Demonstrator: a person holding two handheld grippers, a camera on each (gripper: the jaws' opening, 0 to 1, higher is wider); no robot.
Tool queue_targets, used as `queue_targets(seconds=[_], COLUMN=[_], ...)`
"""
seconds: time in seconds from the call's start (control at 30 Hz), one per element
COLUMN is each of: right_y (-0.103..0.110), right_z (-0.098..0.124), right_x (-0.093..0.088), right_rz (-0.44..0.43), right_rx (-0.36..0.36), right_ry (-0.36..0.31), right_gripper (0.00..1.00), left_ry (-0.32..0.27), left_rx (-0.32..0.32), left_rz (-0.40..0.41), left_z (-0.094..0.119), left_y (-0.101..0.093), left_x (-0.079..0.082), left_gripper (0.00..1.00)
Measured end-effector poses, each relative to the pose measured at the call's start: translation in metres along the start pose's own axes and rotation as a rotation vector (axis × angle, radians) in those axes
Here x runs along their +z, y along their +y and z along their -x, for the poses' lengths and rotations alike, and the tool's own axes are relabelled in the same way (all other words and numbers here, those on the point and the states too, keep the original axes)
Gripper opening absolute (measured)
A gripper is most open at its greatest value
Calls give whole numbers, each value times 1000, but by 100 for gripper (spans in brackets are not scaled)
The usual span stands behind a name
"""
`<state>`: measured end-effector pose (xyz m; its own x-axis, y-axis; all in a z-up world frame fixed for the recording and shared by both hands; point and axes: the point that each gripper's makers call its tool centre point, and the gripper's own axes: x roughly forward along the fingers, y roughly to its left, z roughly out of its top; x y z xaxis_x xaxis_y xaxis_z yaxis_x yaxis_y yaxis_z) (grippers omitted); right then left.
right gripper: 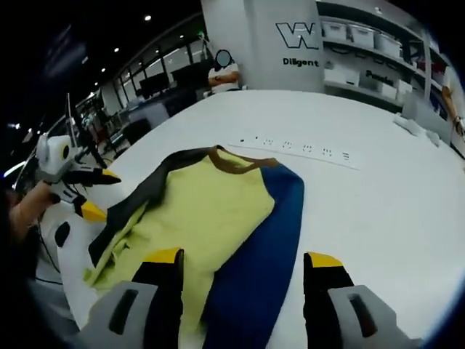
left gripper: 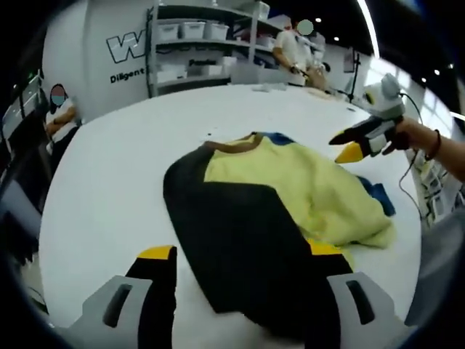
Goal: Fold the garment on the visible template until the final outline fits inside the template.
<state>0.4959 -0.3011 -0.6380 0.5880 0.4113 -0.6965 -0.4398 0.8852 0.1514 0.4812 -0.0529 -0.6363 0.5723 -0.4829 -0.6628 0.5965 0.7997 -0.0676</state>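
Yellow, black and blue garment [right gripper: 218, 218] lies rumpled and partly folded on the white table [right gripper: 378, 211], no template outline clearly visible. Left gripper [left gripper: 243, 262] jaws spread, empty, over the black panel. Right gripper [right gripper: 243, 265] jaws apart, empty, above the blue edge. Risk: pinching only one layer would drag the heap askew and leave the outline too wide.

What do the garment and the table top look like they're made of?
Garment: soft matte fabric, probably a knit or fleece; it bunches into thick, rounded folds in yellow, black and blue panels. Table: a smooth white hard surface, possibly laminate, with a faint sheen.
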Motion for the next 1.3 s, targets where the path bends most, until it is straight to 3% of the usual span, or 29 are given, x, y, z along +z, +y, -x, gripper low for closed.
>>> queue_targets(seconds=[0.23, 0.43, 0.57, 0.6, 0.77, 1.03, 1.3], right_y=[-1, 0, -2, -3, -7, -11, -11], right_z=[10, 20, 20, 20, 22, 26, 26], right_x=[-27, -49, -57, -59, -66, -80, -83], right_rz=[-34, -37, -40, -46, -63, -133, -126], right_rx=[-13, -15, -21, -28, -74, -124, -152], right_ry=[16, 34, 47, 47, 61, 98, 92], right_gripper=[63, 61, 59, 58, 54, 34, 9], left_ry=[5, -10, 2, -1, 16, 22, 16], left_rx=[20, 39, 34, 59, 71, 111, 131], left_rz=[64, 99, 140, 178, 187, 196, 198], left_z=[8, 12, 10, 9, 7, 10, 9], left_y=[1, 2, 3, 7, 11, 14, 19], left_x=[-21, -30, -37, -38, -47, -51, -51], left_gripper=[59, 53, 42, 40, 32, 13, 4])
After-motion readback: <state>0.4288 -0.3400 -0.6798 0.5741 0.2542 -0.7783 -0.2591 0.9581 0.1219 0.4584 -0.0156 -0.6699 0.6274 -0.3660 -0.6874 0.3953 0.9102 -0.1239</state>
